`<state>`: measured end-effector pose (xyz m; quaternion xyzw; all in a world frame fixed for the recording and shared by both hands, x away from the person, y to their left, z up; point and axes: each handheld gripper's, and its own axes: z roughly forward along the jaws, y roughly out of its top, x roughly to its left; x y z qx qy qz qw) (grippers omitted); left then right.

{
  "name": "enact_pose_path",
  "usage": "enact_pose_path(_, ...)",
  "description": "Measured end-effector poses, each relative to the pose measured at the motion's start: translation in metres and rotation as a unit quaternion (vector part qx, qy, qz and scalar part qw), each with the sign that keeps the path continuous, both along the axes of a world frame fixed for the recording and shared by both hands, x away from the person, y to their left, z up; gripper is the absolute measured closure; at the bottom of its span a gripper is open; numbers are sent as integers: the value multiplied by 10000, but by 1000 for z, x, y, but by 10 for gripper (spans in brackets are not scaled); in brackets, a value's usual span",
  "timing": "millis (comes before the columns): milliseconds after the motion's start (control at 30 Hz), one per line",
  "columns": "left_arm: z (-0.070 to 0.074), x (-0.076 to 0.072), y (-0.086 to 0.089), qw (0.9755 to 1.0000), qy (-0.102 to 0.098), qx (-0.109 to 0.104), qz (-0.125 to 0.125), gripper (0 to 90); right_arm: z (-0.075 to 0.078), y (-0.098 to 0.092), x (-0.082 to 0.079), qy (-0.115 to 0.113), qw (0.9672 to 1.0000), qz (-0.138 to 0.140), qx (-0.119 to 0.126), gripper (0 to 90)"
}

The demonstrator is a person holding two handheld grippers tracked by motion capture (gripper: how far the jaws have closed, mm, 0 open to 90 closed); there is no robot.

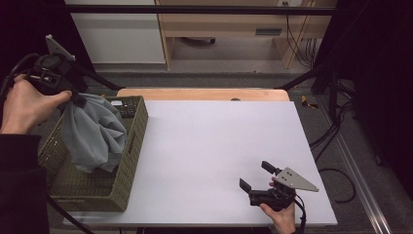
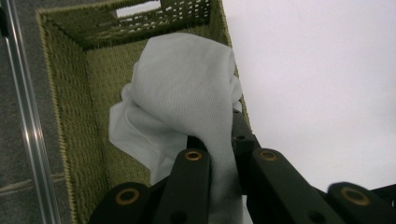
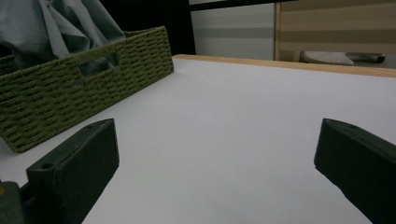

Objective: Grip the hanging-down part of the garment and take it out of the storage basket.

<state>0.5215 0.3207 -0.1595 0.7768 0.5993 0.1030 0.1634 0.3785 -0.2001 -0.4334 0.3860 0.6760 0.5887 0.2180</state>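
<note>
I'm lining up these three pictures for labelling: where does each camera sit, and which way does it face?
High view: above the person's side, looking forward and down on the white table; both hands show, left gripper and right gripper.
Left gripper view: rides the left gripper, looking down into the green woven basket along jaws shut on the grey cloth.
Right gripper view: low over the table, between open jaws, towards the basket.
All three share basket and cloth.
</note>
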Motion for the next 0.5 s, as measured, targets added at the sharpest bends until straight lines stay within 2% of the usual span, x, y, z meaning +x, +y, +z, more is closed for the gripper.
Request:
enact_pose_path(233, 21, -5, -5, 9998, -172, 14, -32, 871, 7, 19, 7, -38, 9995, 310, -7, 3)
enact_pose_path(500, 24, -4, -10, 9998, -184, 47, -84, 871, 27, 67, 23, -102, 9964, 837, 49, 5)
